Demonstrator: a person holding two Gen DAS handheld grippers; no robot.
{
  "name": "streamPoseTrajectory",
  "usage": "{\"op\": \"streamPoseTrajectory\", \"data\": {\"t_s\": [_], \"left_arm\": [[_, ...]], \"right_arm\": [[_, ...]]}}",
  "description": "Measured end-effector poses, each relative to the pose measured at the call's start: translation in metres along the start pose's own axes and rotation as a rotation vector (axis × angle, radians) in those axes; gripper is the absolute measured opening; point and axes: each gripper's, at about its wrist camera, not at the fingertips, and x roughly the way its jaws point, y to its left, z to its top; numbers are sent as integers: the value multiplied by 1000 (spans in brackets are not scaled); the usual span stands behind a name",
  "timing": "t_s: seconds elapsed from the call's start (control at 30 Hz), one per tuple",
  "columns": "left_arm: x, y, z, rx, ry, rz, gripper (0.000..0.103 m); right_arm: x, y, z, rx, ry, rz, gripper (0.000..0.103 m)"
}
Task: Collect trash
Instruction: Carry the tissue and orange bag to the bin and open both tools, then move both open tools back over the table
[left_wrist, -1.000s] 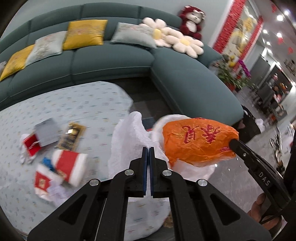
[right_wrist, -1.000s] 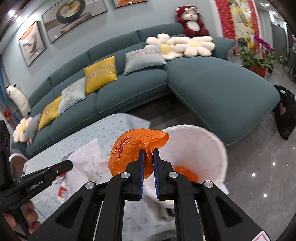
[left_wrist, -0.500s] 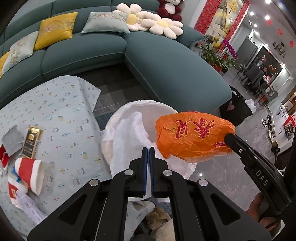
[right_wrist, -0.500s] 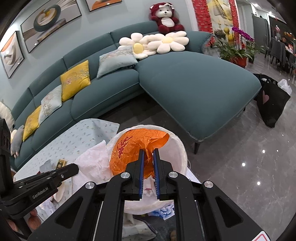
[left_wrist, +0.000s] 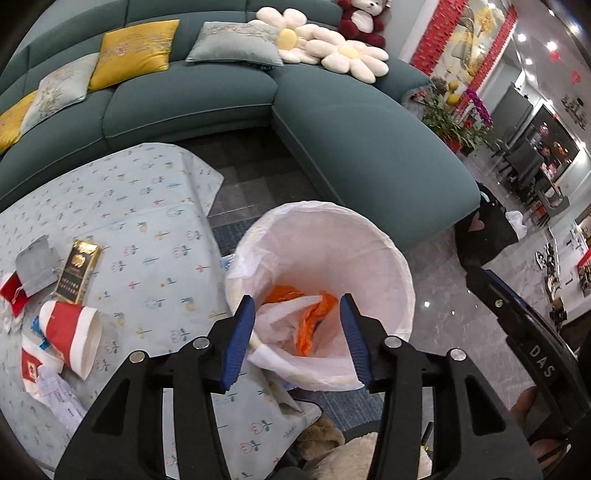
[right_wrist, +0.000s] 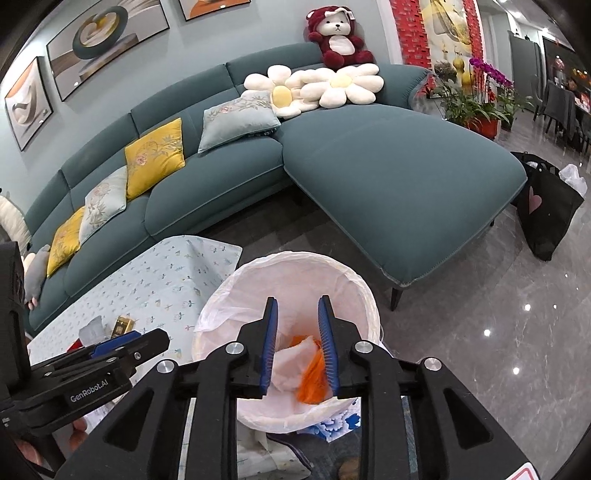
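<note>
**Two grippers empty over the bin, the rest of the trash lies off to the left**

Both of my grippers hang above the white-lined trash bin (left_wrist: 400, 266), which stands on the floor just beside the right edge of the desk (left_wrist: 155, 206). The left gripper (left_wrist: 297, 332) has its jaws spread apart and nothing between the pads; its jaws have just been opening, and the white plastic bag (left_wrist: 275, 325) lies loose down in the bin. The right gripper (right_wrist: 297, 343) is also released, its jaws parted less widely and also just opened, with the orange bag (right_wrist: 314, 369) resting below it in the liner beside the white one.

What I judge the next move turns on: the remaining litter sits on the desk, well apart from the bin, toward the desk's left edge. I can see a tipped red-and-white paper cup (left_wrist: 72, 332), lying on its side with its mouth toward the bin, a gold-and-black packet (left_wrist: 77, 269) whose long axis runs roughly away from me, a grey pouch (left_wrist: 35, 264), and red wrappers (left_wrist: 33, 369) with a paper slip (partly cut off by the lens edge).

My left hand is plainly the nearer one to that cluster, and the cup is the closest piece. I would swing left and come at the cup across its width.
</note>
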Motion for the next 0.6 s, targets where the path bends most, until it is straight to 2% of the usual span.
{"op": "streamPoseTrajectory", "data": {"t_s": [0.07,0.13,0.27,0.37,0.53,0.6], "left_arm": [[-6,6,-2,-17,-11,11,50],[-12,14,-5,-33,-20,21,52],[-23,27,-11,-63,-30,33,52],[-33,38,-17,-88,-46,52,58],[-51,64,-29,-136,-66,82,60],[-58,76,-36,-163,-73,98,64]], "right_arm": [[-4,3,0,1,-7,-4,35],[-8,8,-1,-2,-15,-5,39],[-14,20,-3,-12,-18,7,41],[-19,33,-6,-30,-20,18,45],[-26,59,-12,-62,-14,47,47],[-27,69,-15,-77,-7,58,47]]}}
